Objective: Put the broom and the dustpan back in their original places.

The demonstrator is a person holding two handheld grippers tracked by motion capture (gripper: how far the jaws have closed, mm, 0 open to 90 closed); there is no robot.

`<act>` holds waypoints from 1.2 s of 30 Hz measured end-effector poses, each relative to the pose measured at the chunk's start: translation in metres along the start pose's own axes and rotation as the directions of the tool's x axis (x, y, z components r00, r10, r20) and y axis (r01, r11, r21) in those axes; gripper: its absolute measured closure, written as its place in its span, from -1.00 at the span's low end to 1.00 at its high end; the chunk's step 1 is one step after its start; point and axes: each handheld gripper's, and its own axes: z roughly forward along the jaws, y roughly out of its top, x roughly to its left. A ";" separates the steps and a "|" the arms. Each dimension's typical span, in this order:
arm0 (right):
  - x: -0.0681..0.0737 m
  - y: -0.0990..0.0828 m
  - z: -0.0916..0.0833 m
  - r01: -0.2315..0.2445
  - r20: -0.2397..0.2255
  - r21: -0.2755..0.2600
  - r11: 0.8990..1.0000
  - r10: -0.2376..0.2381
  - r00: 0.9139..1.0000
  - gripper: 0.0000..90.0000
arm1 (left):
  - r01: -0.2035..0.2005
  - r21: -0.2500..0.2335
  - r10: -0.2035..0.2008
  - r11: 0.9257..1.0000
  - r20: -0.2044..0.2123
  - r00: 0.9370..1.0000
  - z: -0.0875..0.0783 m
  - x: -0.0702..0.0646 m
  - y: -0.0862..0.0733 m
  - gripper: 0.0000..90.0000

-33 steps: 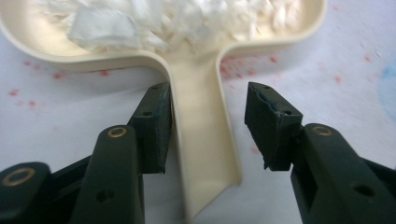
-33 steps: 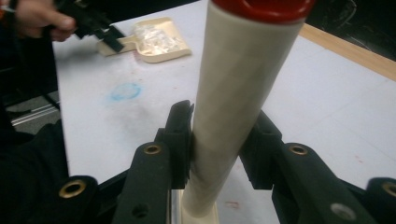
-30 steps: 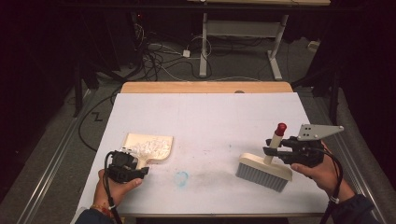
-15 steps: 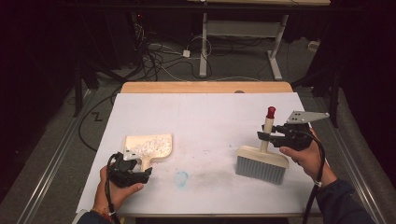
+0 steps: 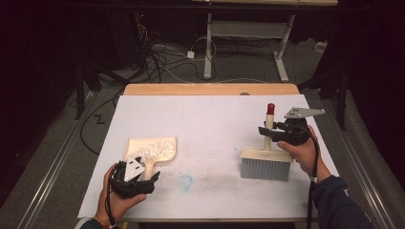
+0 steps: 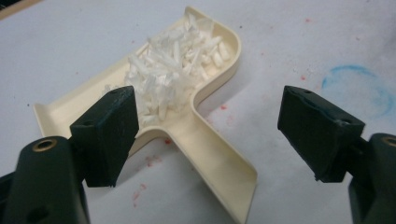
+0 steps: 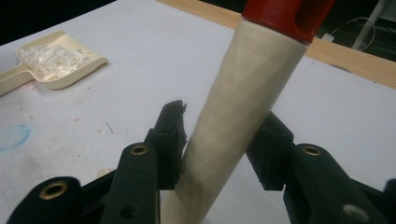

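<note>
Light, stiff plastic pieces — easy to tip.
Left gripper [image 6: 205, 135] gapes around the dustpan [image 5: 152, 151] handle near the table's [image 5: 210, 119] left edge; right gripper [image 7: 219, 144] clamps the brush [image 7: 243, 107] handle.

Smooth cream plastic on the dustpan [image 6: 210, 140], heaped with glossy white shreds [image 6: 173, 74]. Matt cream handle [image 7: 243, 102] on the brush [image 5: 265, 162], shiny red cap [image 7: 285, 14], grey bristles [image 5: 265, 170]. Matt white paper [image 5: 210, 124], smudged red and blue, over a wood table [image 5: 210, 89].

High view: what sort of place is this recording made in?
Probably a lab or workshop recording station, not a home: a white-covered table in a dark room, loose cables on the floor behind it, and a metal-framed workbench beyond.
</note>
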 end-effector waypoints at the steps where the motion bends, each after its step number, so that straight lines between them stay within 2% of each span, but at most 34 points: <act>1: 0.000 0.000 0.002 -0.002 0.004 0.002 1.000 0.002 1.000 0.33 | -0.005 -0.004 0.005 1.000 0.000 1.000 0.000 0.000 0.000 -0.57; 3: -0.001 0.001 0.006 -0.003 0.013 0.007 1.000 0.003 1.000 0.32 | -0.009 -0.015 0.009 1.000 -0.002 1.000 0.000 -0.002 0.000 -0.57; 13: -0.001 0.004 0.024 0.020 0.088 0.036 0.999 -0.023 0.996 0.28 | -0.050 -0.001 0.050 0.999 -0.006 0.999 0.005 -0.008 0.001 -0.57; 16: -0.001 0.005 0.029 0.013 0.103 0.040 0.999 -0.017 0.995 0.27 | -0.069 0.012 0.069 0.998 -0.004 0.998 0.006 -0.009 0.002 -0.57; 19: -0.003 0.004 0.034 0.009 0.121 0.050 0.999 -0.015 0.993 0.25 | -0.071 0.009 0.071 0.997 0.001 0.997 0.006 -0.010 0.002 -0.57; 23: -0.006 0.003 0.039 -0.001 0.159 0.054 0.999 -0.008 0.987 0.22 | -0.071 0.006 0.071 0.997 0.002 0.998 0.006 -0.010 0.002 -0.57; 25: -0.007 0.002 0.040 -0.004 0.187 0.045 0.999 -0.004 0.982 0.11 | -0.071 0.005 0.071 0.997 0.005 0.997 0.006 -0.010 0.002 -0.57; 27: -0.009 0.003 0.040 -0.007 0.208 0.039 0.999 -0.001 0.978 0.12 | -0.074 0.005 0.074 0.997 0.006 0.997 0.007 -0.010 0.002 -0.57; 29: -0.011 0.003 0.038 -0.018 0.189 0.009 1.000 0.016 0.982 0.14 | -0.075 0.006 0.075 0.997 0.009 0.997 0.008 -0.011 0.003 -0.57; 36: -0.009 0.004 0.036 -0.006 0.203 0.000 1.000 0.006 0.979 0.11 | -0.092 0.017 0.092 0.996 0.016 0.996 0.010 -0.014 0.003 -0.57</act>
